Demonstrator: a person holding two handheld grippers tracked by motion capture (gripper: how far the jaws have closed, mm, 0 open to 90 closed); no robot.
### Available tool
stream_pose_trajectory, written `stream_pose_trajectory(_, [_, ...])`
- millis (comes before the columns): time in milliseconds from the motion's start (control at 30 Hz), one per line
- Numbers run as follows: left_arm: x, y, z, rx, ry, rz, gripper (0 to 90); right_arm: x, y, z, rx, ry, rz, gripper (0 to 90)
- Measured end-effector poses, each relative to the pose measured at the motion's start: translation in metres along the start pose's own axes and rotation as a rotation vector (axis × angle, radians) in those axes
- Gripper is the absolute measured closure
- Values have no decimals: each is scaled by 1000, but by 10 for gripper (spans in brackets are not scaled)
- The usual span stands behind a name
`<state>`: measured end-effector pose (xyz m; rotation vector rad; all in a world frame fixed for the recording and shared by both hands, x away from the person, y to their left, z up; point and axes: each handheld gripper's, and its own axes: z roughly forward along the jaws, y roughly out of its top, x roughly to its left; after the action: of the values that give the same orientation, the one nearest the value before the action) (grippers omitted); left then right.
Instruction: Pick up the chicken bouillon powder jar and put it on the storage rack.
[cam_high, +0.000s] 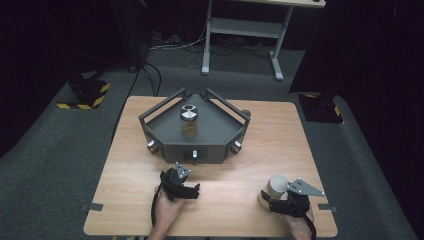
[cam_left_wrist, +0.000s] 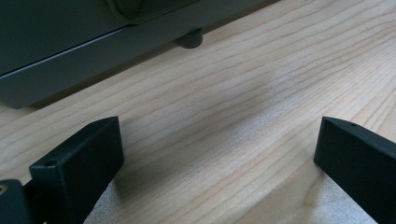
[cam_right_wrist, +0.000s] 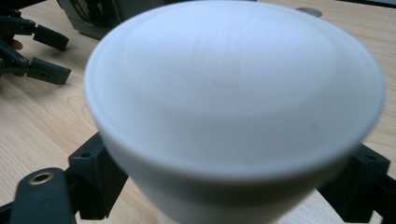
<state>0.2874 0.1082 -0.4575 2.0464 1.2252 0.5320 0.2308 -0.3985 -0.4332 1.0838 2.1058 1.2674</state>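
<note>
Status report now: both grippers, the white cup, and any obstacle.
Left gripper open, empty, near the grey tray. Right gripper shut on white cup. Jar stands in the tray. Nothing blocks.

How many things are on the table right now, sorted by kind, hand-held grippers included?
Hand-held grippers: 2, the left hand-held gripper open over bare wood, the right hand-held gripper around the white cup.
Dark grey trays: 1, the tray.
Jars: 1, the metal-lidded jar standing in that tray.
White cups: 1, the white cup.
Total: 5
</note>
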Motion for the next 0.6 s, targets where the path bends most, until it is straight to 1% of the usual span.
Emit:
stream_pose_trajectory(167, [0, 0, 0, 0, 0, 0, 14, -2, 1, 3, -13, 10, -4, 200])
stream_pose_trajectory(267, [0, 0, 0, 0, 0, 0, 14, -4, 1, 4, -18, 20, -10, 257])
stream_pose_trajectory(400, [0, 0, 0, 0, 0, 0, 14, -4, 2, 3, -21, 26, -16, 289])
stream_pose_trajectory(433, [0, 0, 0, 0, 0, 0, 14, -5, 1, 3, -25, 33, -13, 310])
stream_pose_trajectory(600, [0, 0, 0, 0, 0, 0, 14, -6, 2, 3, -23, 33, -7, 330])
